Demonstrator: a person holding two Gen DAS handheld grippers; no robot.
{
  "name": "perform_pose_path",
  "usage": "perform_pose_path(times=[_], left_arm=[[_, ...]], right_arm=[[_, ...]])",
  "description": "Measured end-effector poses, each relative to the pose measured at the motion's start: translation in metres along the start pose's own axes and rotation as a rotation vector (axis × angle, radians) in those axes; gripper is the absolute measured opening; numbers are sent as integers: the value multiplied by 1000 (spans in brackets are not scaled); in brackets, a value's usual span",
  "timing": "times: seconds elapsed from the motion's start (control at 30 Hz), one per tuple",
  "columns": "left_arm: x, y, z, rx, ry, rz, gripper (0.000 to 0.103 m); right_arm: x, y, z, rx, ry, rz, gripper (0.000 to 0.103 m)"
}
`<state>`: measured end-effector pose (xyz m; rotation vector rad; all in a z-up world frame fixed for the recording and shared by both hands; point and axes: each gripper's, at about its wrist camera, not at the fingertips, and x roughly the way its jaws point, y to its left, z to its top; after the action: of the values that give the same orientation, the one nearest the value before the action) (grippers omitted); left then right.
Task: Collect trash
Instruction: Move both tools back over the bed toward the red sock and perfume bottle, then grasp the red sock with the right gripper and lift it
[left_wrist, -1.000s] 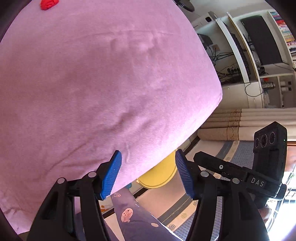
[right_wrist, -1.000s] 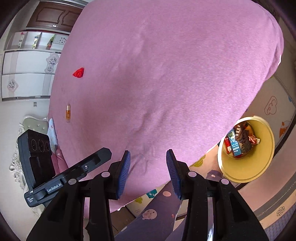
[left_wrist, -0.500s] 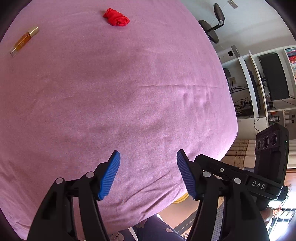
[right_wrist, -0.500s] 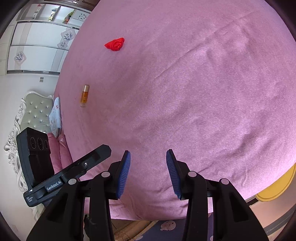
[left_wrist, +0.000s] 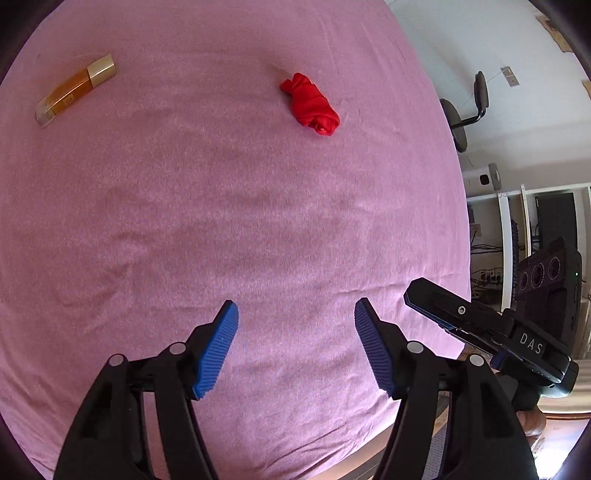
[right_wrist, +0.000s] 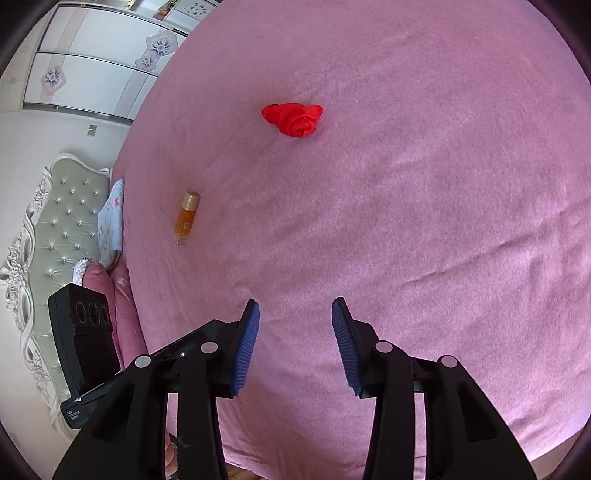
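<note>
A crumpled red piece of trash (left_wrist: 312, 105) (right_wrist: 293, 119) lies on the pink bed cover (left_wrist: 221, 221) (right_wrist: 424, 221), well ahead of both grippers. A small amber bottle with a gold cap (left_wrist: 74, 90) (right_wrist: 187, 218) lies flat to its left. My left gripper (left_wrist: 295, 306) hangs over the near part of the bed, open, with only bare cover between its blue pads. My right gripper (right_wrist: 295, 304) is beside it, open less wide and also empty. Neither gripper touches the trash or the bottle.
A padded grey headboard (right_wrist: 55, 229) and a light pillow (right_wrist: 110, 218) lie at the bed's left end, with white wardrobe doors (right_wrist: 92, 74) behind. An office chair (left_wrist: 465, 114) and desk shelves (left_wrist: 535, 214) stand past the bed's right edge.
Both grippers have swept sideways over the bed. The yellow bin and the floor mat have left view, and the red trash and the bottle now sit nearer and larger. The left jaws stand slightly wider.
</note>
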<state>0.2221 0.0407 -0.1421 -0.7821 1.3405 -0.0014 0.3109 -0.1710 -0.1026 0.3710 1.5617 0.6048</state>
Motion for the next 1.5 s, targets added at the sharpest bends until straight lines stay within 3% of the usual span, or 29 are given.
perform_pose_path(times=[0.37,0.7,0.9,0.97,1.23,1.5], left_arm=[[33,2,117,-51,-27,4,67],[58,26,158,-90,-8,7,67],[63,48,161,-111,4,8,67],[60,56,162,-118,2,10,67],[33,87,167,-98,-30,43,67],[-10,135,181,-23,-61,151,67]], right_arm=[[57,13,117,-42,22,-43,56],[108,14,179,-53,45,-101,70],[142,17,187,-69,81,-184,68],[148,21,185,-93,90,-198,40],[162,62,155,-77,121,-11,38],[203,116,120,-76,199,103,37]])
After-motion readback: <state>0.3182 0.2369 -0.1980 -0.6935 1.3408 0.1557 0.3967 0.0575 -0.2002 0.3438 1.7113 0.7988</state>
